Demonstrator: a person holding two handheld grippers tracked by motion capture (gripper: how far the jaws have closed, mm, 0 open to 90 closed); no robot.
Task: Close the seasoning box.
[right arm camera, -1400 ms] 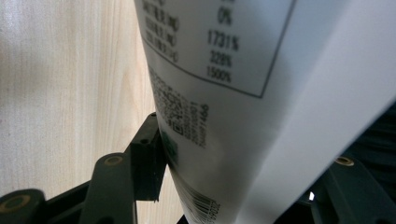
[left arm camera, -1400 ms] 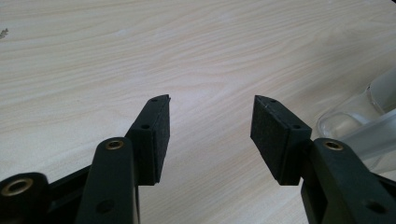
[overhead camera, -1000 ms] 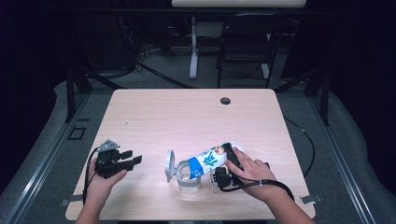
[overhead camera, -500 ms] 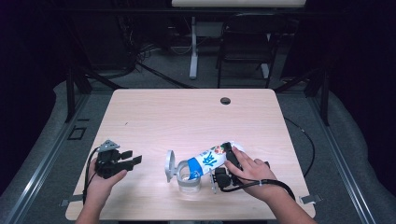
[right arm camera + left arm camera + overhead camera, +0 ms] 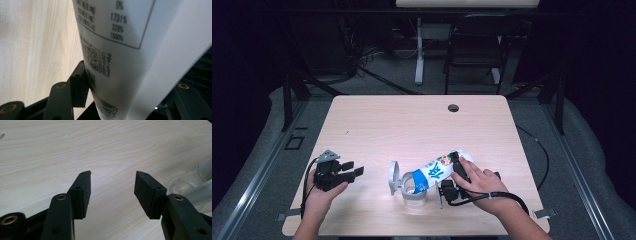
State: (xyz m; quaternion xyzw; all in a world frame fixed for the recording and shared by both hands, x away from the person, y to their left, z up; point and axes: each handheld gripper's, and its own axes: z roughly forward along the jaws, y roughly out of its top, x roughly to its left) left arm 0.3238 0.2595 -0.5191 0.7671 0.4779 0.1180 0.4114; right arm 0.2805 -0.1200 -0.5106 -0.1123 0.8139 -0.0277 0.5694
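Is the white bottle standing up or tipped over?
Tipped over. The white bottle slants down toward the clear cup, gripped by the right gripper.

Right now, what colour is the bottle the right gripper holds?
The bottle is white with a blue band and blue lettering, best seen in the high view.

Smooth pale wood-grain table [image 5: 377, 125]; glossy printed carton [image 5: 439, 169]; clear glass [image 5: 413, 192].

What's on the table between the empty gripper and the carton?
Bare wood in the high view: nothing lies between the left gripper and the carton, which the right gripper holds tilted over a glass.
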